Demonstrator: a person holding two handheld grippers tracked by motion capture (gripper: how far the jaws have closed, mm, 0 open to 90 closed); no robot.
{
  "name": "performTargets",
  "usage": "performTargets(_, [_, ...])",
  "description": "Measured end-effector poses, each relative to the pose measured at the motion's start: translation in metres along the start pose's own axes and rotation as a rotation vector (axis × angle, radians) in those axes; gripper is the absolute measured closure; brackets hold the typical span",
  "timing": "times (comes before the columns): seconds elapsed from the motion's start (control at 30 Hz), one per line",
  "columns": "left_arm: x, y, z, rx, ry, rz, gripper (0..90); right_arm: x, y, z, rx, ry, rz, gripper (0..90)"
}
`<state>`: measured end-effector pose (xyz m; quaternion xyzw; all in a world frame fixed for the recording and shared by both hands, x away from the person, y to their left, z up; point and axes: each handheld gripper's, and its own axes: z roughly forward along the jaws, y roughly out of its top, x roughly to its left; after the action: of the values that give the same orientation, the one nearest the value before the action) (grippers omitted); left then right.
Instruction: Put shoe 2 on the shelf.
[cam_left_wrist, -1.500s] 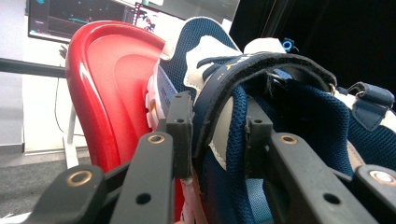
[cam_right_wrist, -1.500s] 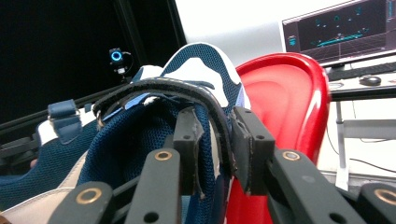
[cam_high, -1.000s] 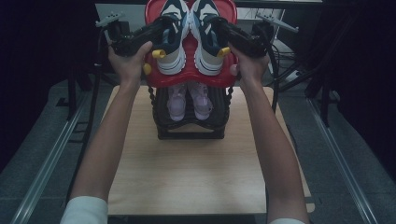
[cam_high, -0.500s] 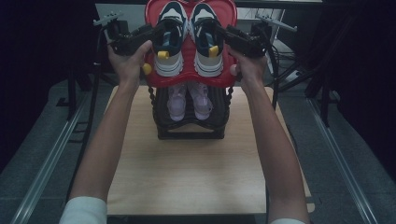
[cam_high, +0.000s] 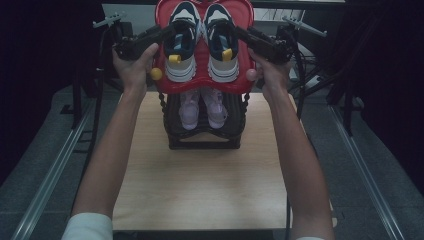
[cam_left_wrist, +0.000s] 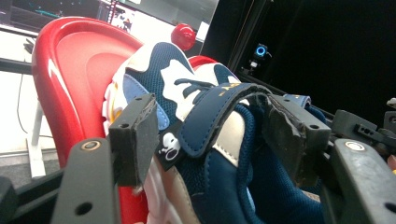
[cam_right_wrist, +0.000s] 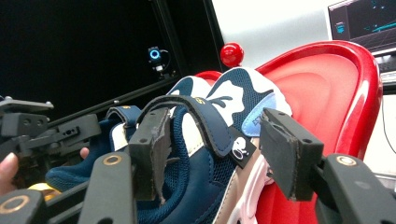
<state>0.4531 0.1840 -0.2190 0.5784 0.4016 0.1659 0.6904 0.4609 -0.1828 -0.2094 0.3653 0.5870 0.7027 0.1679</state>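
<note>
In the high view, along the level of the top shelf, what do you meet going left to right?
Left gripper → left navy shoe → right navy shoe → right gripper; both shoes sit on the red rack.

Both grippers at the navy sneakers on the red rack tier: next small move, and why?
Probably draw both grippers straight back off the shoes. The left gripper and right gripper have just been opening, and each stands open around the strap of a navy and white sneaker, pads not pressing. Both sneakers rest on the red plastic rack tier, so they look placed.
</note>
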Motion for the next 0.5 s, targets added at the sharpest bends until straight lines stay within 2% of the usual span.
performTargets(0.3, [0.005,0.001,-0.008,-0.017,-0.002,-0.026,37.0,-0.003,0.001,-0.011,-0.023,0.036,0.008,44.3])
performTargets(0.5, [0.001,0.002,-0.015,-0.026,-0.003,-0.021,37.2,-0.005,0.001,-0.022,-0.028,0.047,0.013,44.4])
